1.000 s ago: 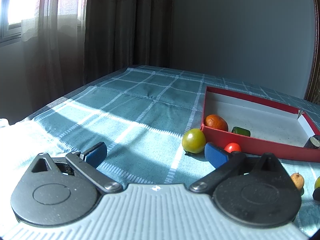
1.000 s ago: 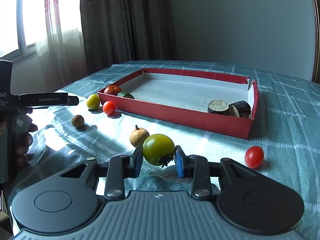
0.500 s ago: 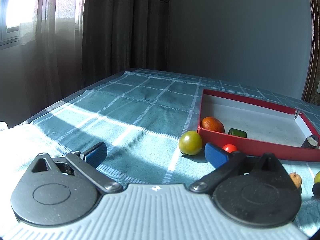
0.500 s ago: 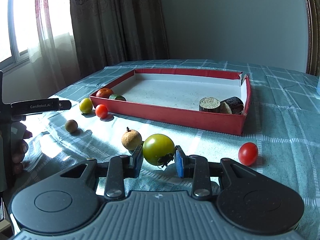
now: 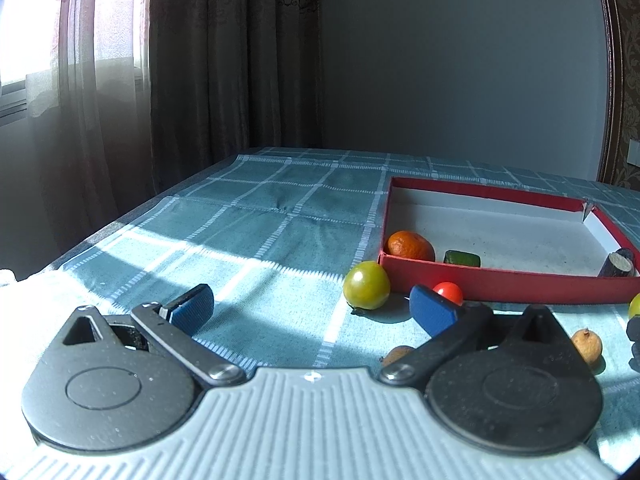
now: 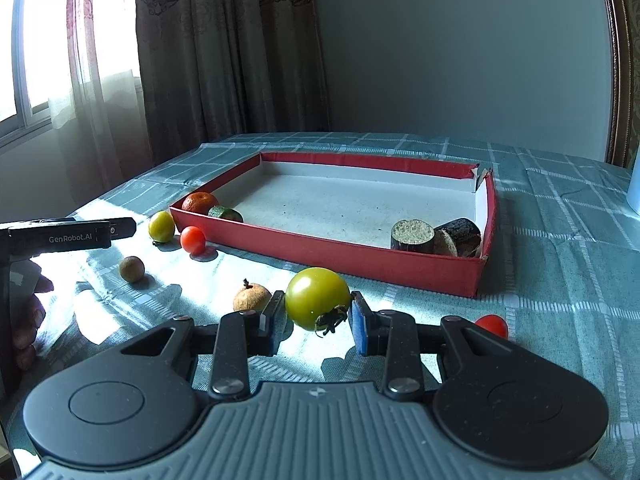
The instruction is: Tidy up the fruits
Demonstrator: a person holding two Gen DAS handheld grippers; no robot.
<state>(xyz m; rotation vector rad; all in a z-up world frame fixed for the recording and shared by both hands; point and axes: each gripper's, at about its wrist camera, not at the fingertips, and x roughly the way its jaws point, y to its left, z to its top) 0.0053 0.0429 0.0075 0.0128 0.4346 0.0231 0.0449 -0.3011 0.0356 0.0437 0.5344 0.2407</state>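
Red cardboard tray (image 6: pixel 320 246) on the checked desk cloth (image 6: pixel 560 264) serves as landmark. Inside it: a tangerine (image 6: pixel 199 203) and a green cucumber piece (image 6: pixel 225 213) at the near left corner, two dark eggplant slices (image 6: pixel 434 236) at the near right corner. Outside it, in front of the near wall: a yellow-green tomato (image 6: pixel 161 226) and a red cherry tomato (image 6: pixel 193 239) close to the left corner, a small brown fruit (image 6: pixel 131 269) farther out, a longan-like brown fruit (image 6: pixel 252 298), and a second red cherry tomato (image 6: pixel 492 325) toward the right corner. Right gripper (image 6: pixel 316 318): fingers pinch a large green tomato (image 6: pixel 318 298), held just in front of the tray's near wall, above the cloth. Left gripper (image 5: pixel 312 304): fingers spread wide, holding nothing, facing the yellow-green tomato (image 5: pixel 366 285) beside the left corner. Progress, as judged: four items boxed, five loose, one in transit, so roughly half remains. Compared with one second earlier: the right gripper keeps its grip on the green tomato and the tray looms larger and lower in its view, suggesting a lift toward the tray; the left gripper stays spread and its view has risen slightly
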